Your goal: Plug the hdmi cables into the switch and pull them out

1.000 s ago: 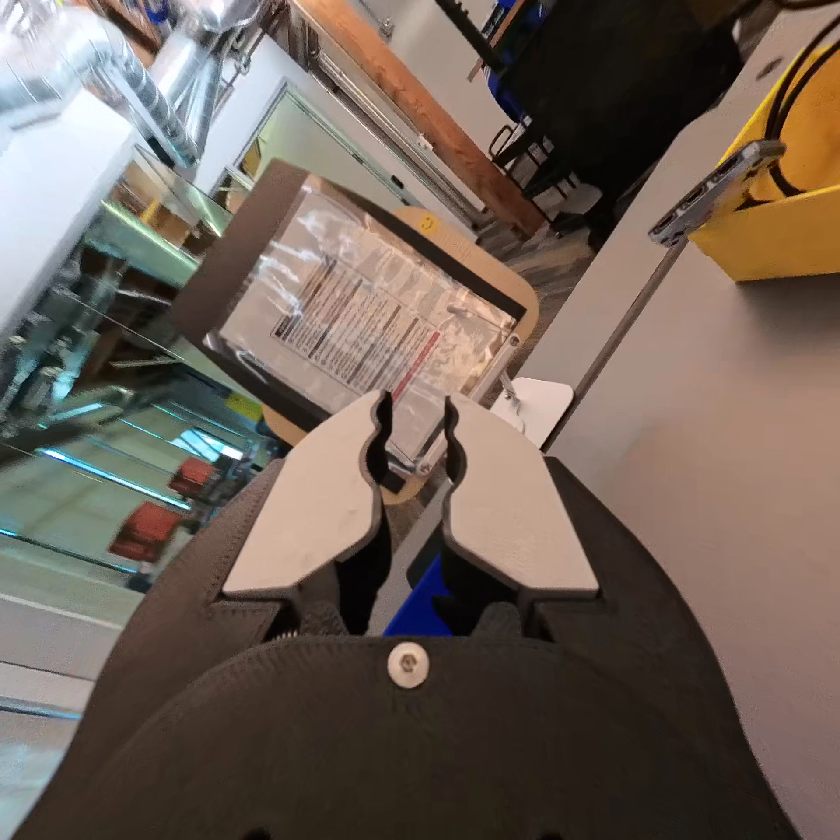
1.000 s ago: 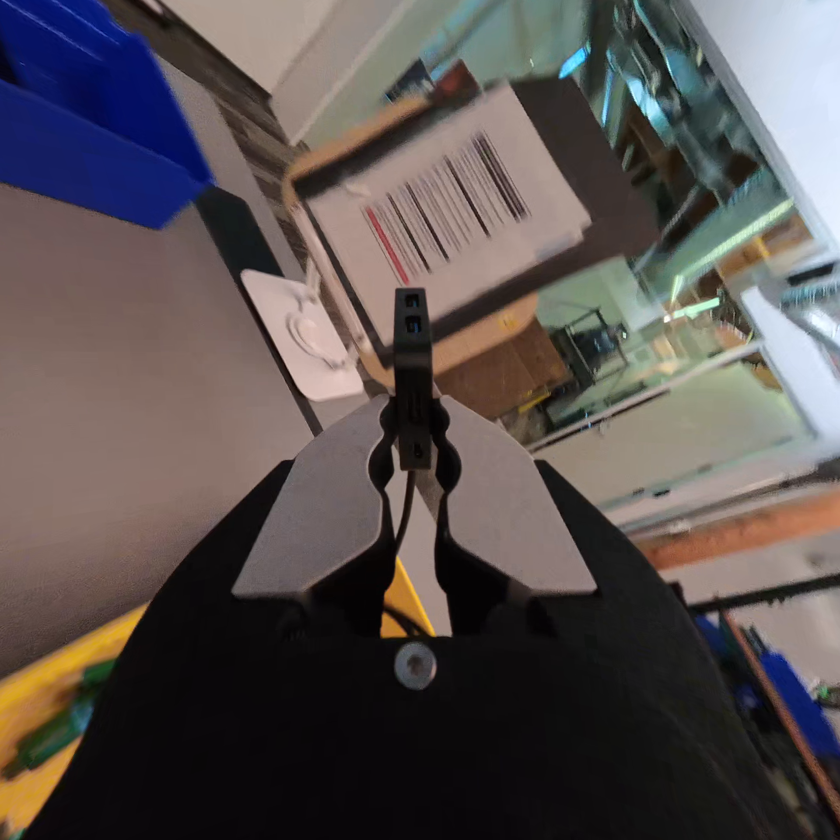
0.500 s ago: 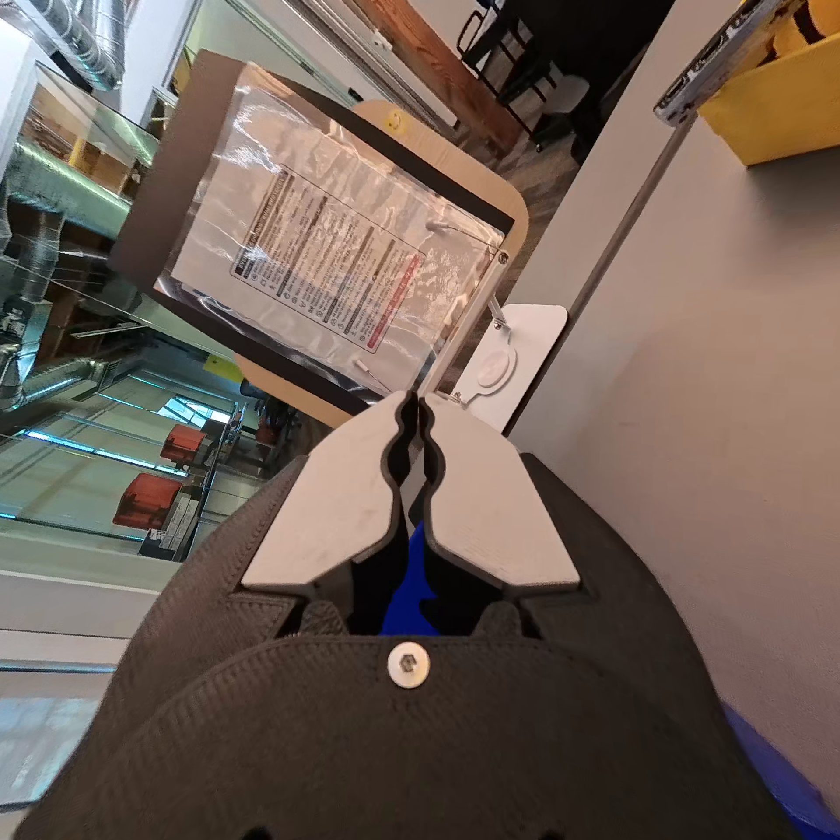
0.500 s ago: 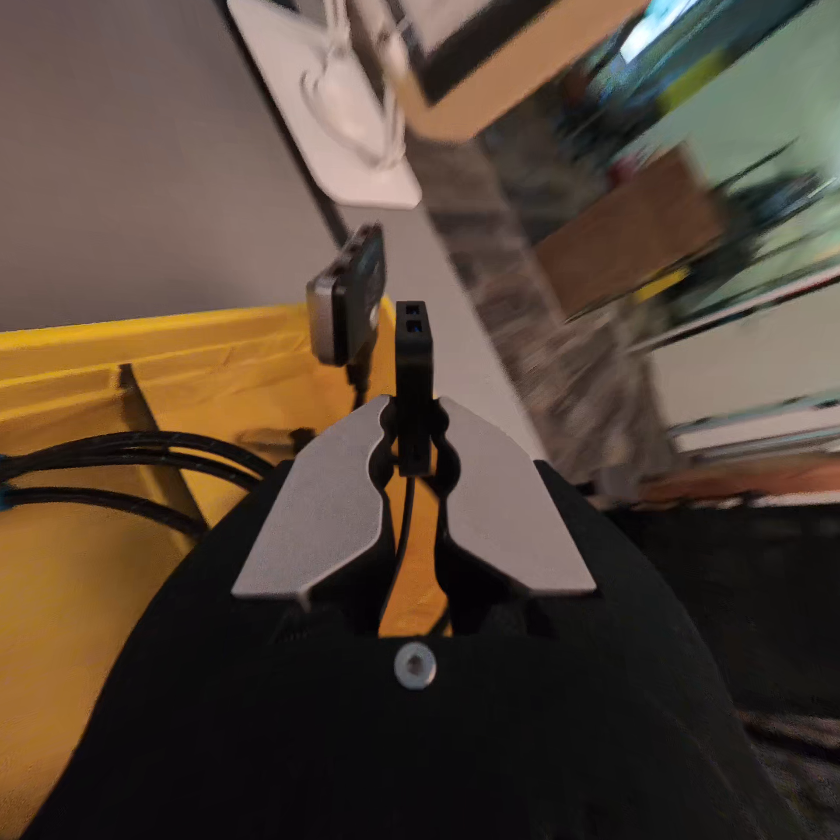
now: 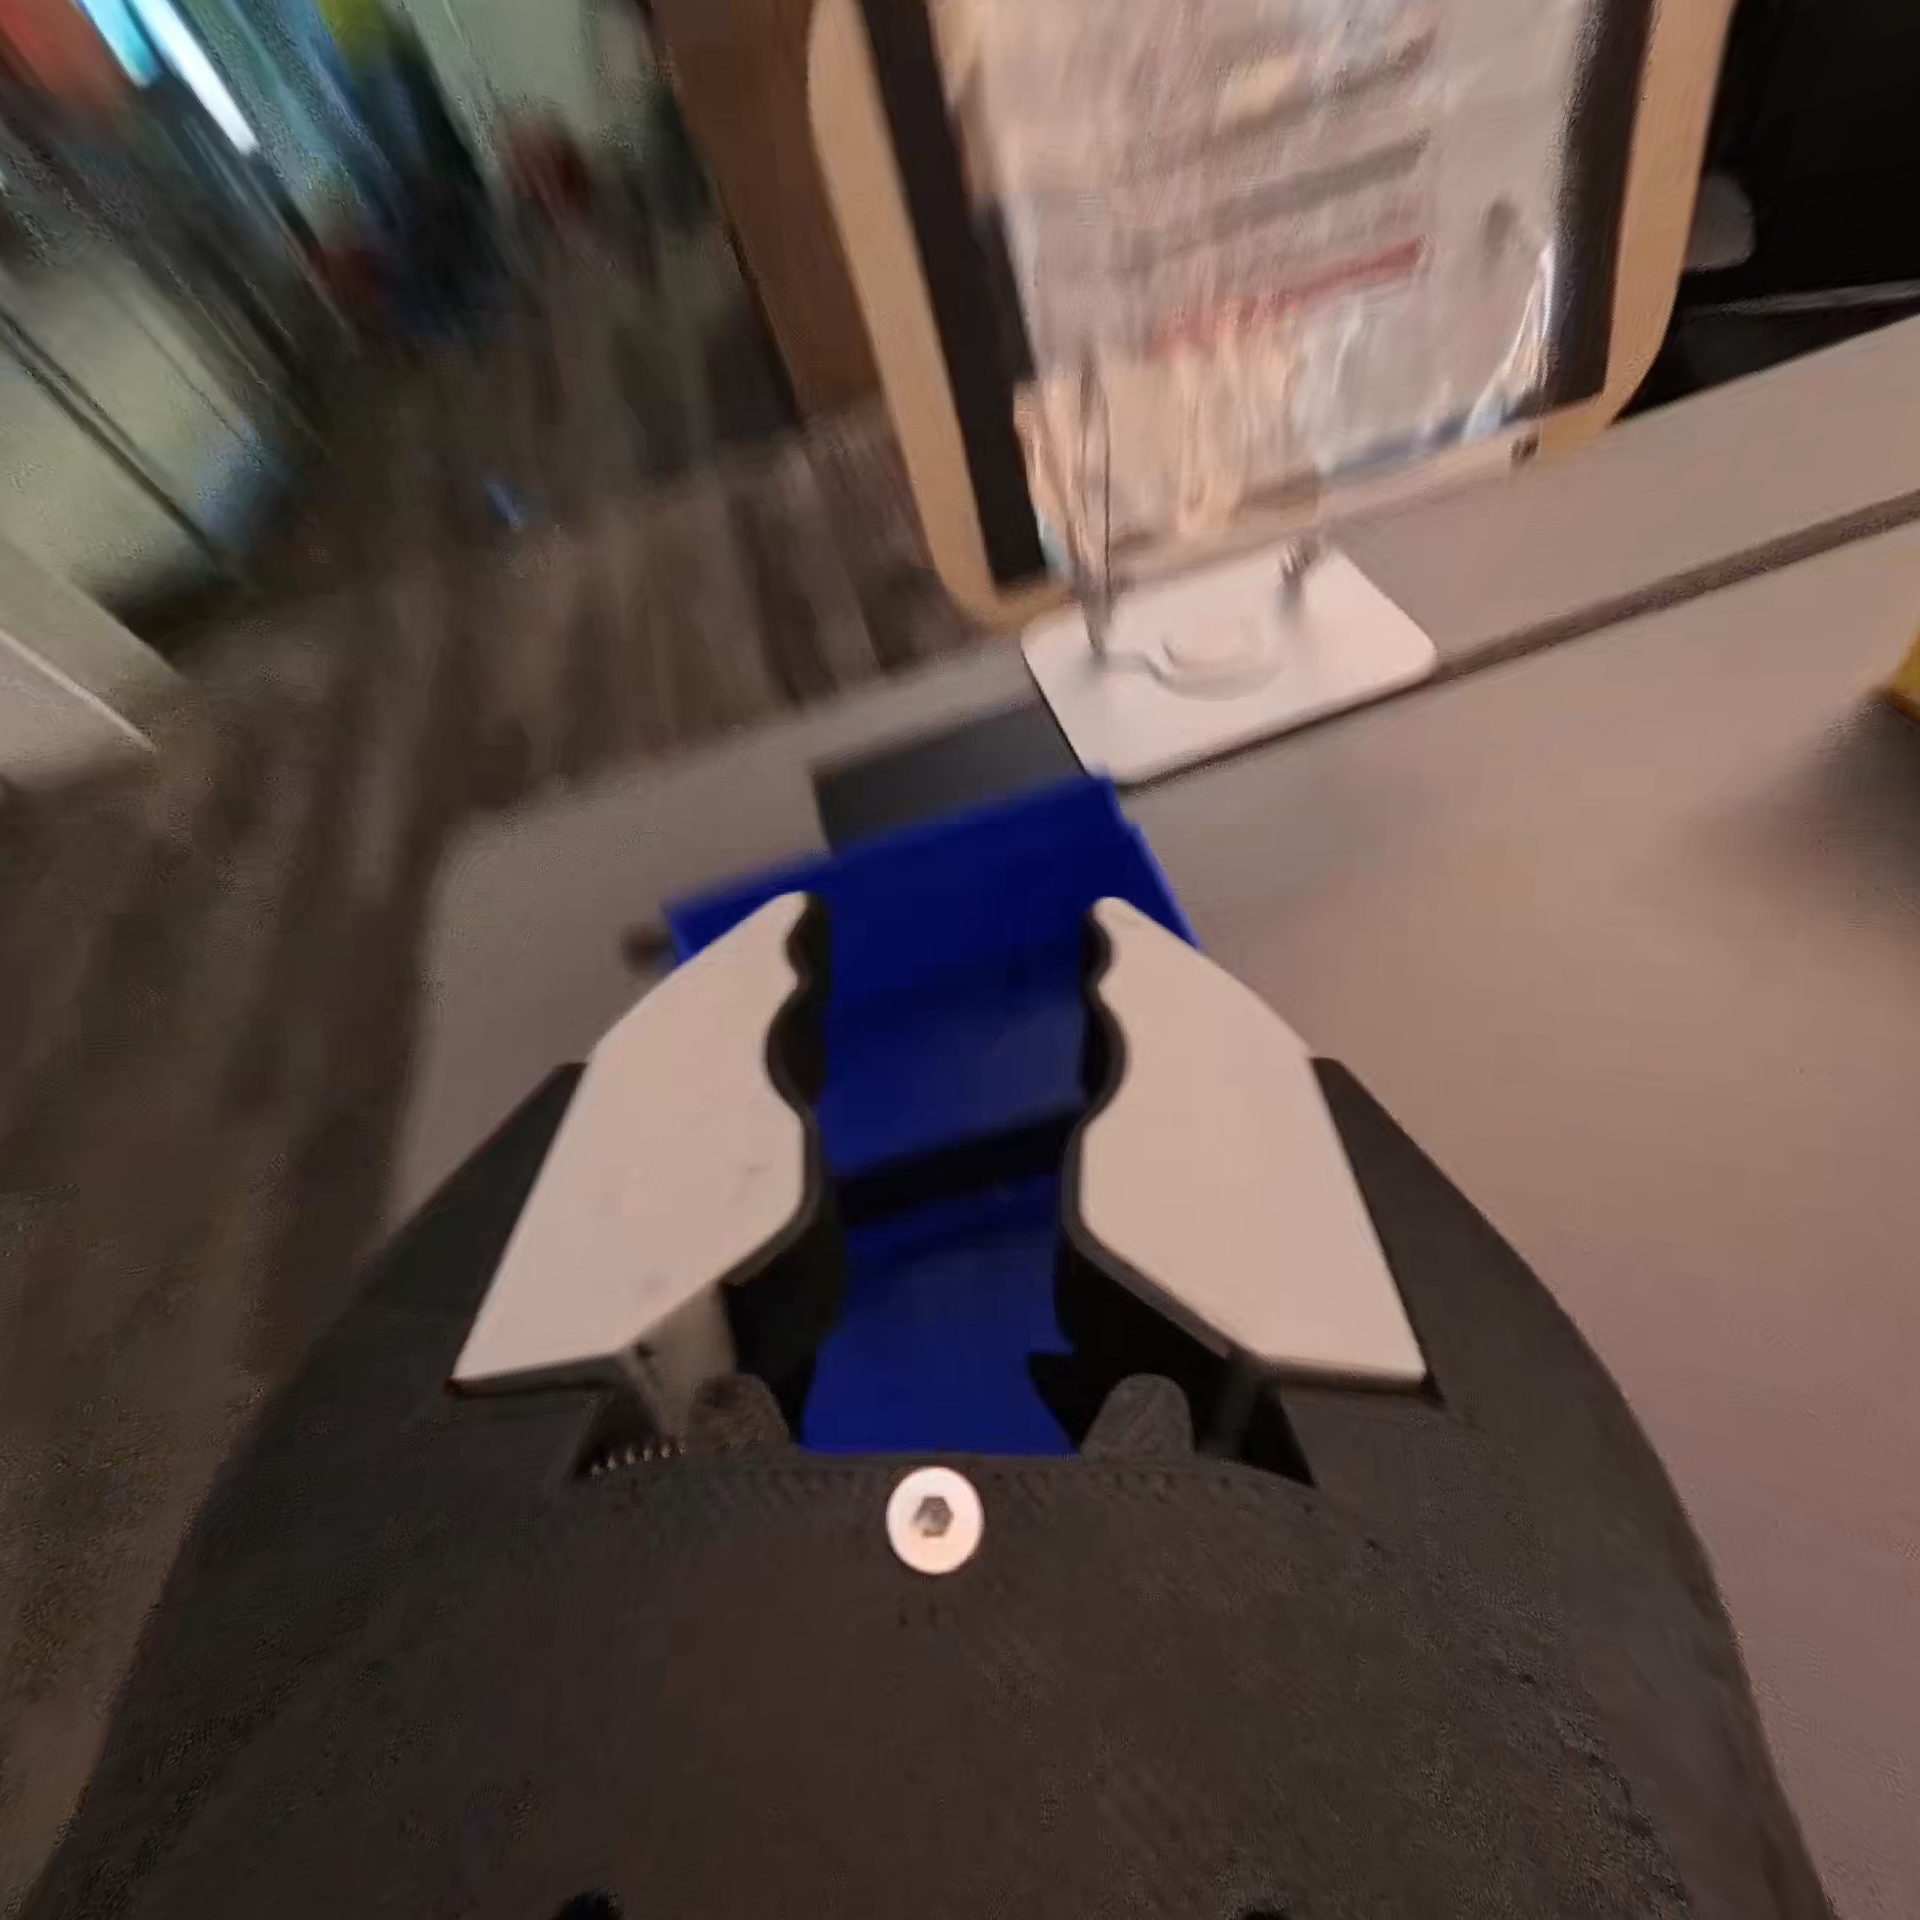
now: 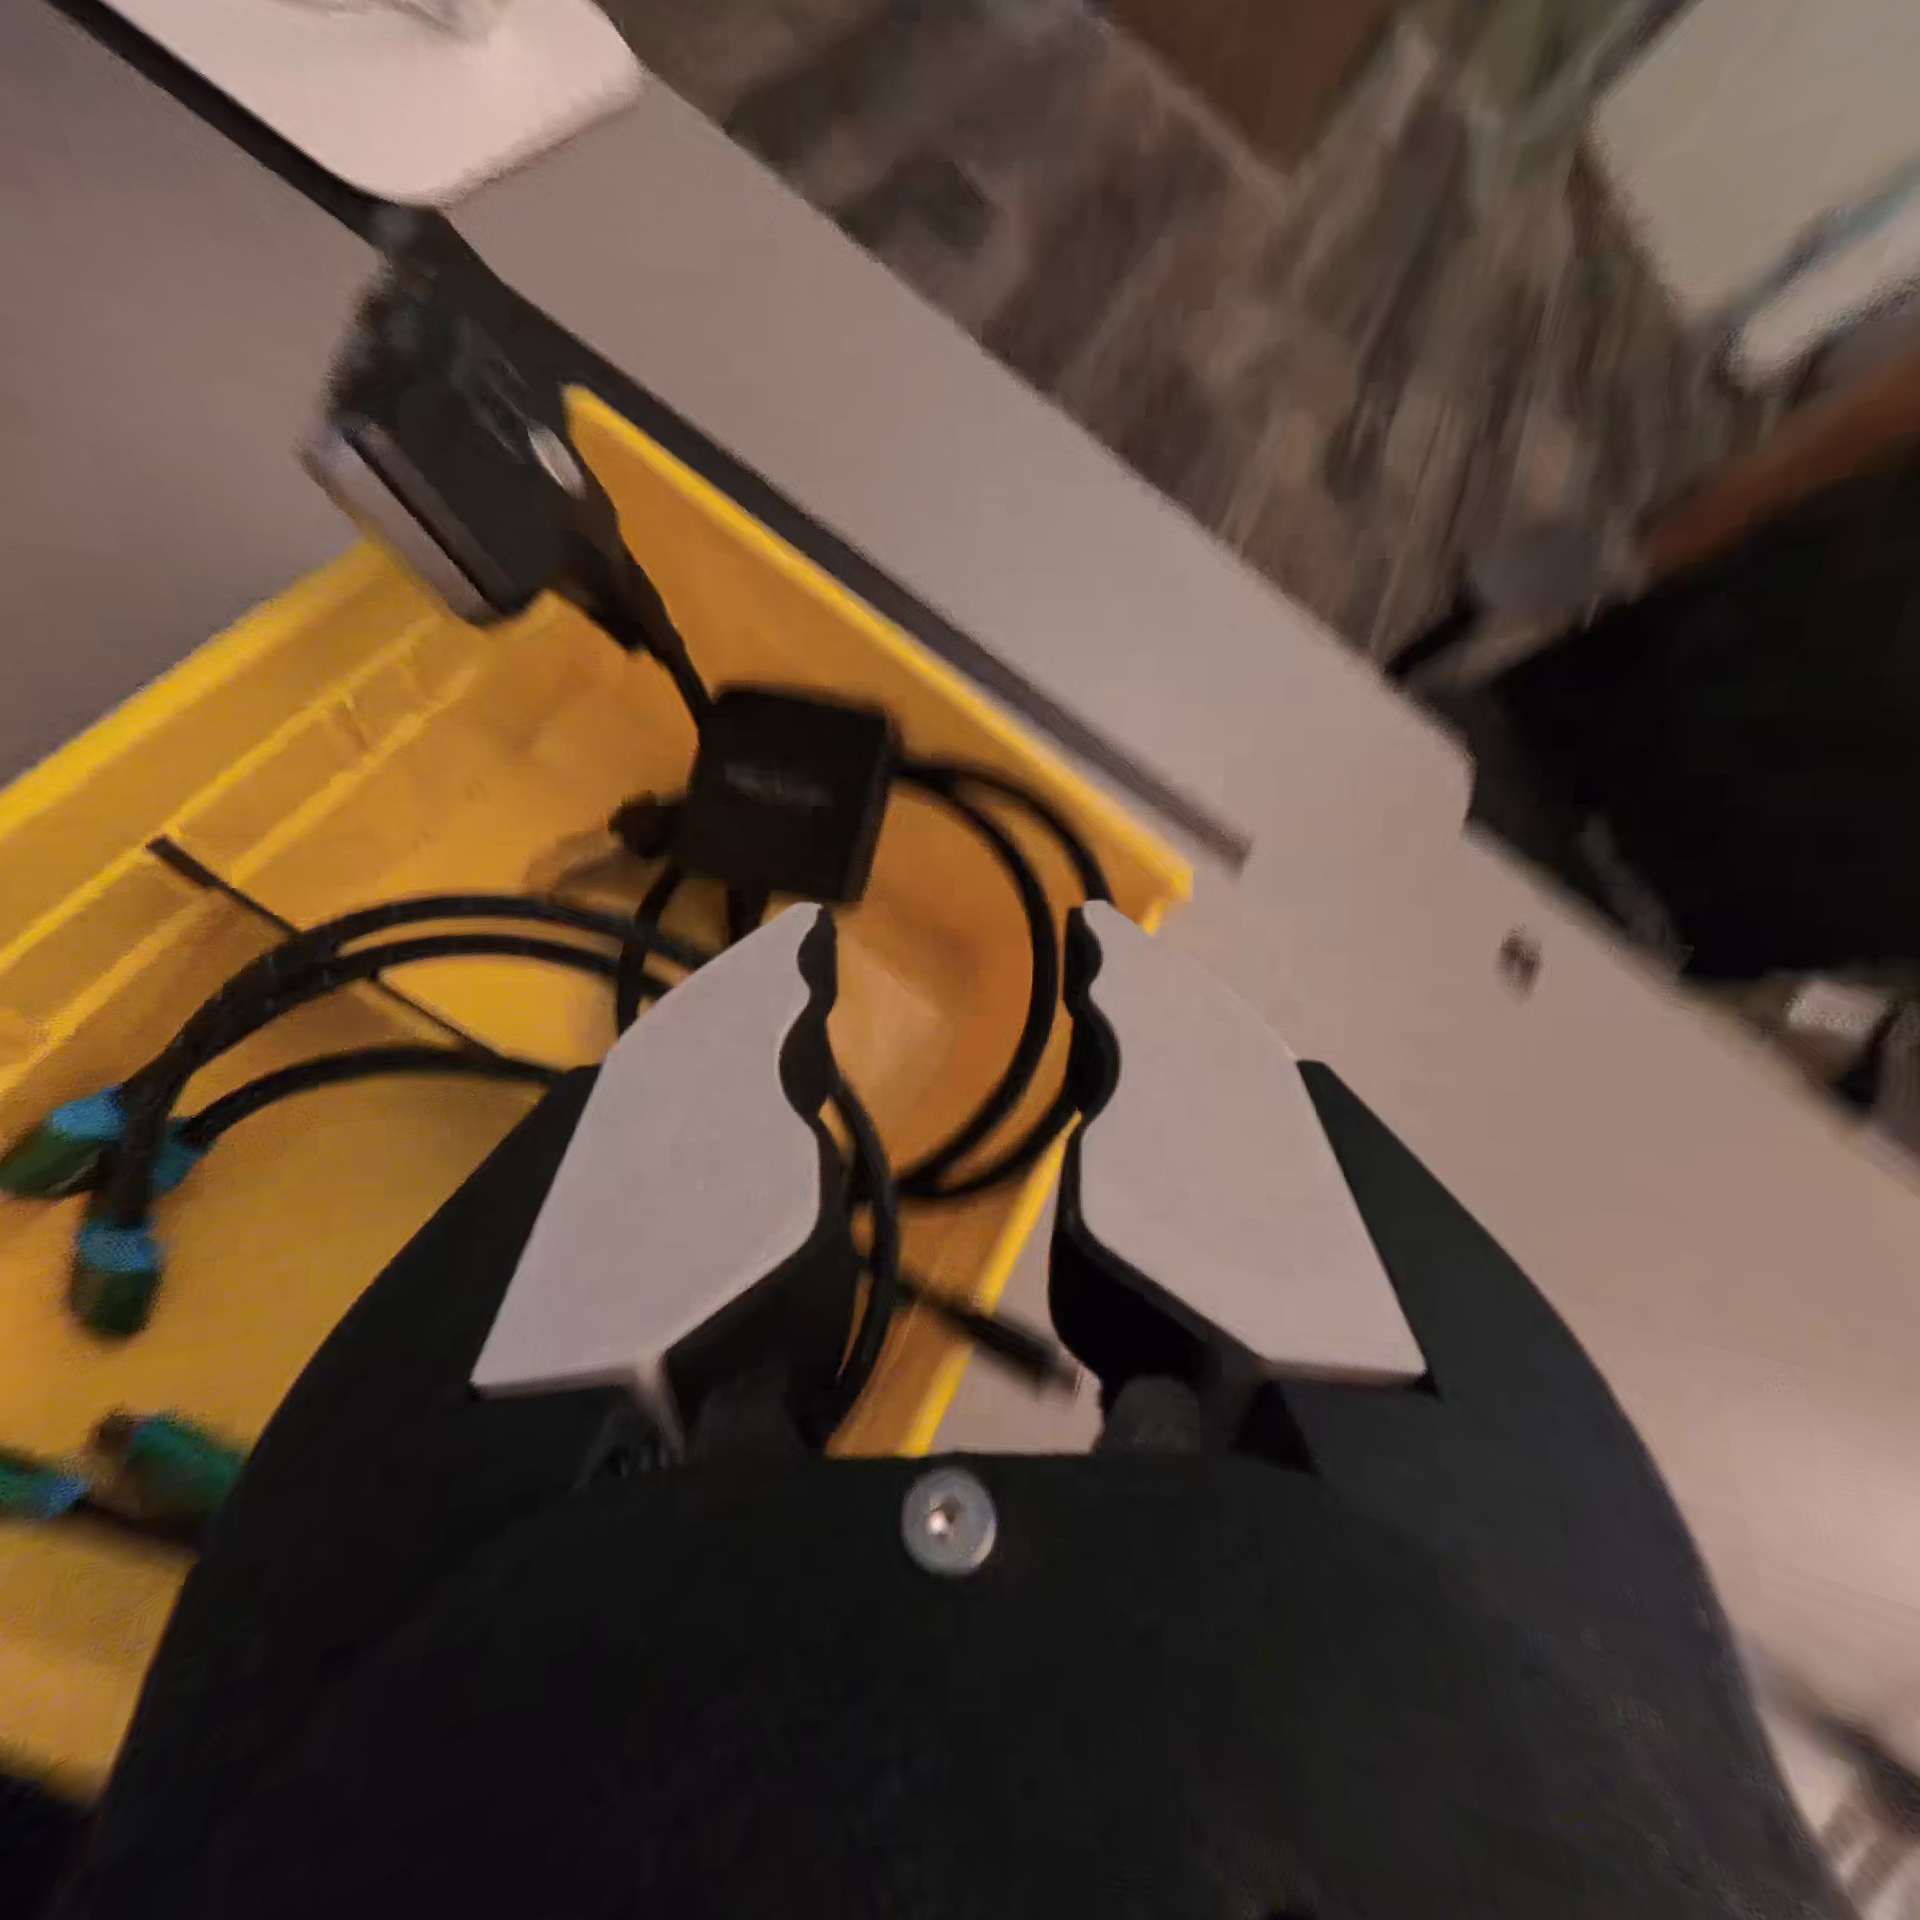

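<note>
Grey worktop (image 5: 1558,1039) fills the right of the left wrist view, with blurred wood-look flooring beyond its edge. On it stands a white sign-stand base (image 5: 1236,665) carrying a clear plastic-sleeved sheet (image 5: 1278,229), set in front of a rounded pale wooden panel (image 5: 873,312). Near the base lies a flat black square, and just beside that a blue bin (image 5: 966,935). The left gripper (image 5: 951,920) hovers over the blue bin with its fingers (image 5: 675,1143) spread well apart and nothing between them.

Seen from the right wrist view, a yellow bin (image 6: 831,582) sits on the same grey surface, close to its dark seam. Leaning over the bin's far rim is the switch (image 6: 447,488), a flat silver-edged box with a dark face; the blur hides its ports. A black cable runs from it down to a small black square adapter (image 6: 790,800) lying inside the bin. Black hdmi cables (image 6: 997,1039) loop across the bin floor, and several green-and-blue connectors (image 6: 94,1195) lie toward the bin's left side. The right gripper (image 6: 945,920) is poised above the bin, just short of the adapter, its fingers (image 6: 686,1164) wide apart and holding nothing; one cable loop passes underneath the gap between them.
</note>
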{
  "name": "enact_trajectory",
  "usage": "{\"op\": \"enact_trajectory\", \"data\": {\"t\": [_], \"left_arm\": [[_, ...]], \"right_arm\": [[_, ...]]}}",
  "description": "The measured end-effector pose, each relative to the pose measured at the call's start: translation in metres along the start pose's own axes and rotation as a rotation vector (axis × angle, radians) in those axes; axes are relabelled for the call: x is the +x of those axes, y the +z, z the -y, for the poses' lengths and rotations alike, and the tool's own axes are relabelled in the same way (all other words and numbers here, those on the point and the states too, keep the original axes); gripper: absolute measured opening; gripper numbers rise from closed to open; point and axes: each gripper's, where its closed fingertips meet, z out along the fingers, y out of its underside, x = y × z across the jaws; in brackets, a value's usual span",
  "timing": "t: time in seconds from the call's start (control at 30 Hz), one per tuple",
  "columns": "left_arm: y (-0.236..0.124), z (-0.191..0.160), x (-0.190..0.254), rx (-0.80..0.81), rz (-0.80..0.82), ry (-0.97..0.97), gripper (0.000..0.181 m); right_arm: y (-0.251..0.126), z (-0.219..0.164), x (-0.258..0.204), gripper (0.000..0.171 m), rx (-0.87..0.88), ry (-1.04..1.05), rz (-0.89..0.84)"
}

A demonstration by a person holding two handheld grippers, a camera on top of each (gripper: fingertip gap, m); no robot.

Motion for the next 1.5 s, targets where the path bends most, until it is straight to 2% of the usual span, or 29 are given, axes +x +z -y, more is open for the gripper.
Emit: {"op": "enact_trajectory", "data": {"t": [0.03, 0.13, 0.17, 0.27, 0.33, 0.4, 0.47, 0.53, 0.63, 0.7, 0.77, 0.9, 0.93, 0.97, 1.0, 1.1, 1.2, 1.5], "left_arm": [[0.004, -0.02, -0.007, -0.094, -0.058, -0.117, 0.059], [0.014, -0.076, -0.039, -0.324, -0.108, -0.413, 0.072], [0.016, -0.093, -0.052, -0.39, -0.085, -0.466, 0.072], [0.023, -0.136, -0.079, -0.511, -0.016, -0.522, 0.067], [0.028, -0.152, -0.086, -0.566, 0.01, -0.533, 0.071], [0.032, -0.16, -0.089, -0.595, 0.028, -0.519, 0.075], [0.032, -0.163, -0.097, -0.609, 0.081, -0.485, 0.077], [0.03, -0.166, -0.107, -0.614, 0.148, -0.46, 0.077], [0.027, -0.183, -0.114, -0.667, 0.177, -0.485, 0.079], [0.027, -0.198, -0.112, -0.726, 0.155, -0.521, 0.079], [0.033, -0.212, -0.106, -0.777, 0.119, -0.541, 0.078], [0.044, -0.236, -0.088, -0.888, 0.029, -0.564, 0.06], [0.047, -0.24, -0.081, -0.914, -0.001, -0.562, 0.05], [0.048, -0.243, -0.074, -0.937, -0.041, -0.556, 0.029], [0.05, -0.245, -0.066, -0.958, -0.083, -0.548, 0.017], [0.048, -0.254, -0.052, -1.05, -0.129, -0.477, 0.005], [0.048, -0.251, -0.036, -1.072, -0.203, -0.395, 0.005], [0.053, -0.236, 0.014, -1.162, -0.308, -0.231, 0.009]], "right_arm": [[-0.006, -0.02, 0.001, 0.043, -0.093, 0.104, 0.022], [-0.023, -0.075, -0.006, 0.052, -0.328, 0.425, 0.099], [-0.026, -0.083, -0.009, 0.053, -0.344, 0.521, 0.142], [-0.031, -0.085, -0.004, 0.041, -0.242, 0.685, 0.188], [-0.037, -0.085, 0.004, 0.051, -0.22, 0.692, 0.158], [-0.046, -0.074, 0.012, 0.053, -0.141, 0.668, 0.115], [-0.055, -0.07, 0.03, 0.053, -0.085, 0.667, 0.001], [-0.061, -0.082, 0.04, 0.051, -0.128, 0.696, -0.089], [-0.054, -0.112, 0.018, 0.051, -0.287, 0.735, 0.014], [-0.049, -0.133, 0.005, 0.049, -0.402, 0.744, 0.059], [-0.044, -0.128, -0.004, 0.039, -0.374, 0.788, 0.144], [-0.03, -0.142, -0.024, 0.039, -0.499, 0.741, 0.218], [-0.026, -0.144, -0.032, 0.035, -0.532, 0.73, 0.258], [-0.023, -0.145, -0.039, 0.016, -0.563, 0.721, 0.296], [-0.021, -0.146, -0.043, 0.015, -0.592, 0.714, 0.311], [-0.02, -0.147, -0.044, 0.014, -0.65, 0.638, 0.272], [-0.021, -0.146, -0.047, 0.014, -0.703, 0.567, 0.241], [-0.012, -0.118, -0.084, 0.015, -0.716, 0.446, 0.373]]}}
